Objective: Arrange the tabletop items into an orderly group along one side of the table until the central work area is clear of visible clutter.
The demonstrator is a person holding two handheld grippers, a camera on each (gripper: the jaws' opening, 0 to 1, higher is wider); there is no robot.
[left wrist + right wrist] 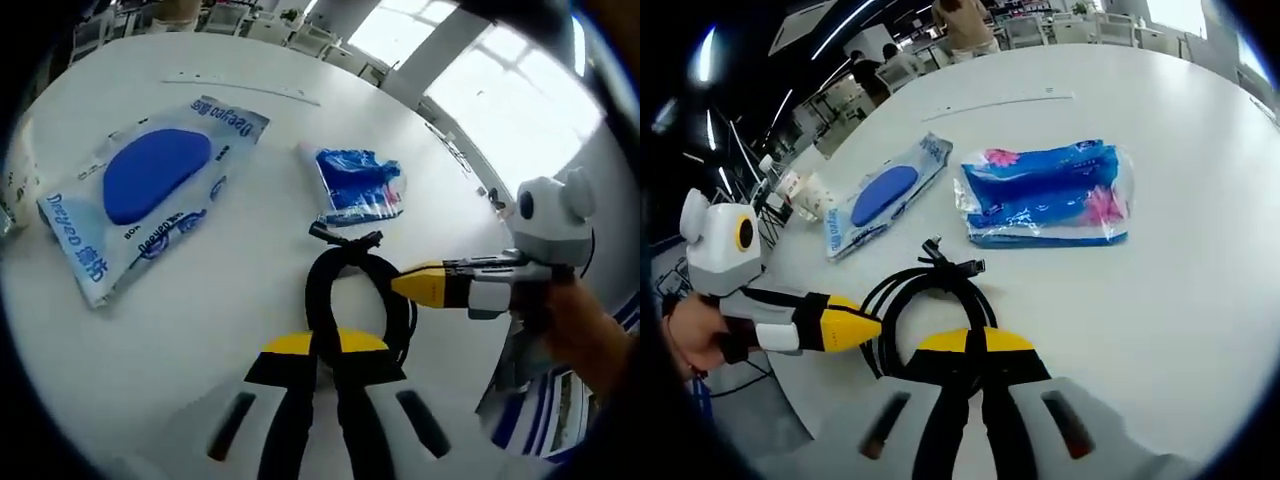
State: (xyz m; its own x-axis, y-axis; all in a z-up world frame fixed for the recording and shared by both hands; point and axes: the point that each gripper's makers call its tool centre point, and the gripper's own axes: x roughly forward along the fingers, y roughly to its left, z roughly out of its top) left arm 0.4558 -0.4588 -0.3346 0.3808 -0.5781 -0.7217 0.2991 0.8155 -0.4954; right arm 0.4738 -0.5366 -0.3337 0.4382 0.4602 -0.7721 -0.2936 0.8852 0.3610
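Bright windows [500, 90] stand beyond the table, with chairs [1080, 28] and a standing person [965, 22].

Open office: desks [840, 95], chairs [1030, 30]

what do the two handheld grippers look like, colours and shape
Each gripper has two black jaws rising from a yellow-capped base on a pale grey body with dark slots: left gripper, right gripper. Seen from the side in the other gripper's view, each shows a yellow tapered nose, a grey and black body, and a hand gripping it.
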